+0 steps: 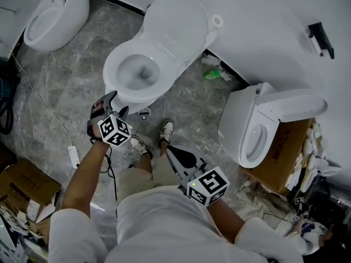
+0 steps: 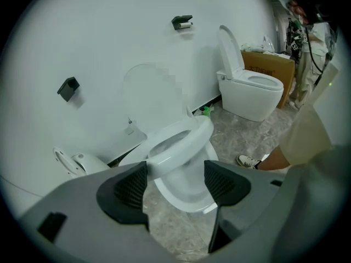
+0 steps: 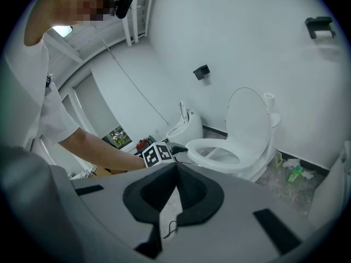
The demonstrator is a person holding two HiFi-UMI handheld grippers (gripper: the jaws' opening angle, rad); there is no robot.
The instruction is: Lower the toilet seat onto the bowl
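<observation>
Before me the white oval toilet seat (image 2: 194,144) hangs slightly tilted just above the bowl (image 2: 189,193), not quite down.

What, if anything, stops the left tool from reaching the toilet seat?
Nothing, it seems, so yes. The left tool has its jaws apart, with the front rim of the toilet seat between them and nothing else in that gap.

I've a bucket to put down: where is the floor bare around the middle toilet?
Bare floor lies between the middle toilet and the left toilet, crossed by a white cable. Another patch separates it from the right toilet, with litter by the wall. Cardboard boxes crowd the lower left, clutter the lower right.
</observation>
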